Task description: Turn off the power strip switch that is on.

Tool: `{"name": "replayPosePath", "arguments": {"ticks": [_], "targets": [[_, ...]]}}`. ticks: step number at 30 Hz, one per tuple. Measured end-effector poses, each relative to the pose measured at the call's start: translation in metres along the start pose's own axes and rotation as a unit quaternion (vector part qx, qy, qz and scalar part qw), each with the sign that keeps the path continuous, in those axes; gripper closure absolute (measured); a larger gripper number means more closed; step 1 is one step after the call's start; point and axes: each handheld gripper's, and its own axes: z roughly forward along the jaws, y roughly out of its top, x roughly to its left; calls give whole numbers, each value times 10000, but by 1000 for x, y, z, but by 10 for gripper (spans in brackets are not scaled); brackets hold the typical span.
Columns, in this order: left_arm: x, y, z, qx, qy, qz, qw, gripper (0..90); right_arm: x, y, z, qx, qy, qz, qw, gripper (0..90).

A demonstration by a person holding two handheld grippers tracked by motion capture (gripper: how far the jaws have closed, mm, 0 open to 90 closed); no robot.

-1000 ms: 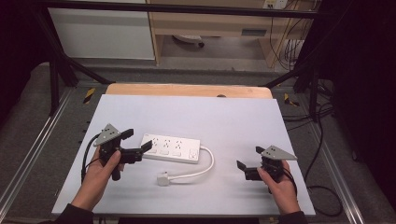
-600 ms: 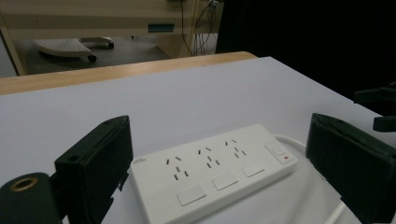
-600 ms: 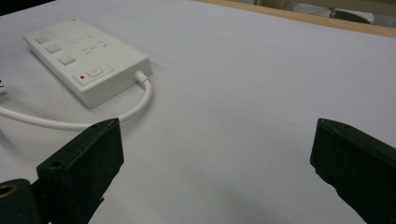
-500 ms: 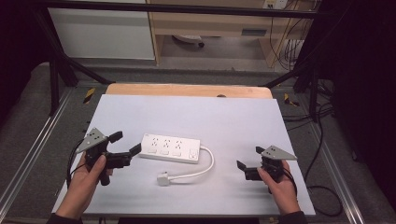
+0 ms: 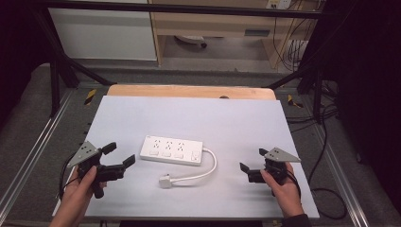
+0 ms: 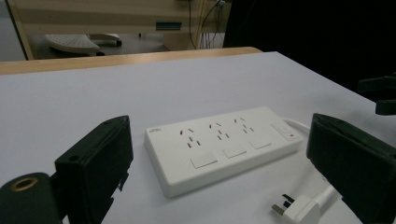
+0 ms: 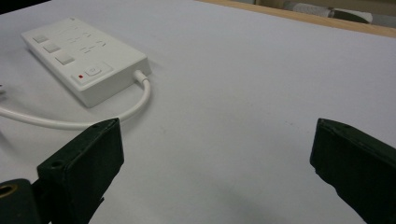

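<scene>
From above, a white power strip (image 5: 172, 151) lies flat near the middle of the white table (image 5: 189, 113), its cable (image 5: 208, 166) looping from the right end round to a white plug (image 5: 165, 181) that rests on the table just in front of the strip. The left tongs (image 5: 119, 155) sit at the table's left edge, pointing toward the strip's left end and a little apart from it; the jaws stand wide open with nothing between them. The right tongs (image 5: 253, 164) are held over the right front part of the table, well apart from the strip, also wide open and empty.

The left gripper view brings the strip (image 6: 219, 144) up close between its two spread jaws: three sets of sockets, three rocker switches along the near side, and a small red mark at the far end. The plug (image 6: 295, 208) shows its metal pins here, lying at the lower right. The right gripper view looks from the other end, showing the strip's (image 7: 86, 60) power button and red light, and where the cable (image 7: 116, 112) leaves the casing, with bare table between its open jaws.
</scene>
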Motion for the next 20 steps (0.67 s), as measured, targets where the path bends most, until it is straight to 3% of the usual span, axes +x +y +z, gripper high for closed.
{"name": "replayPosePath", "arguments": {"ticks": [8,11,15,18,20], "targets": [[-2,-18,-1,126,-56,-35,9999,74,0,0,0,-8,-3,11,10000,34],[-3,-24,-1,256,-41,6,9997,75,0,0,0,-5,-3,10,10000,34],[-4,-38,1,478,-50,-86,9988,74,0,0,0,20,-21,22,10000,33],[-6,-45,6,729,-35,-99,9973,77,-1,-2,2,179,-127,88,9997,36],[-7,-45,8,727,5,-85,9973,90,-5,-8,8,510,-377,222,9977,29]]}}
